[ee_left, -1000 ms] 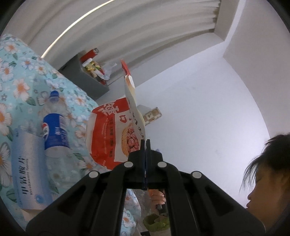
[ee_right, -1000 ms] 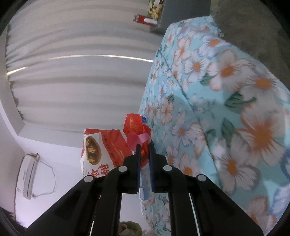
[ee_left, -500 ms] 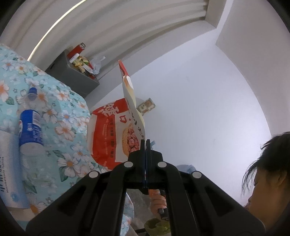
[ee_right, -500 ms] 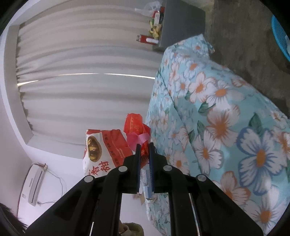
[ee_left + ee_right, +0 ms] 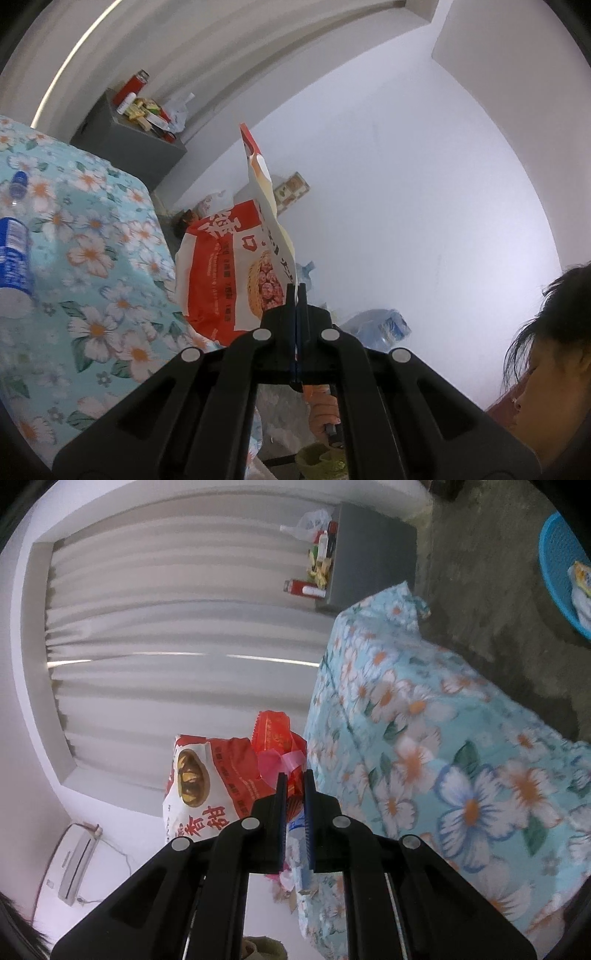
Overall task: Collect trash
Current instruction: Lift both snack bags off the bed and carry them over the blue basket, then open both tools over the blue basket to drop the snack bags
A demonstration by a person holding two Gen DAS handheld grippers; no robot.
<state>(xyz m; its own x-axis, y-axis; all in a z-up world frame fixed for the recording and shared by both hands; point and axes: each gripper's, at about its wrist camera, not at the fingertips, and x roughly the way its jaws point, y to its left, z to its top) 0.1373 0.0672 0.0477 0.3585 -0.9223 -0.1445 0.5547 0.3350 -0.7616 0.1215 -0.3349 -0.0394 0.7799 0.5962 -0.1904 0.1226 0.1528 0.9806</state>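
My left gripper [image 5: 296, 287] is shut on the edge of a large red and white snack bag [image 5: 229, 273], which hangs in the air beside the flowered bed [image 5: 92, 236]. The same snack bag [image 5: 207, 786] shows in the right wrist view, left of the fingers. My right gripper [image 5: 294, 775] is shut on a bunch of small wrappers [image 5: 275, 738], red with a pink strip. A clear water bottle with a blue label [image 5: 13, 243] lies on the bed at the far left.
A grey cabinet [image 5: 125, 144] with a red can and packets on top stands past the bed by the white curtains. A blue basket [image 5: 561, 568] sits on the dark floor at the upper right. A person's head [image 5: 546, 339] is close at the right.
Both grippers have swung sideways away from the bed, each keeping its hold. The bottle has slid to the left edge of the left view, and the floor and blue basket have come into the right view.
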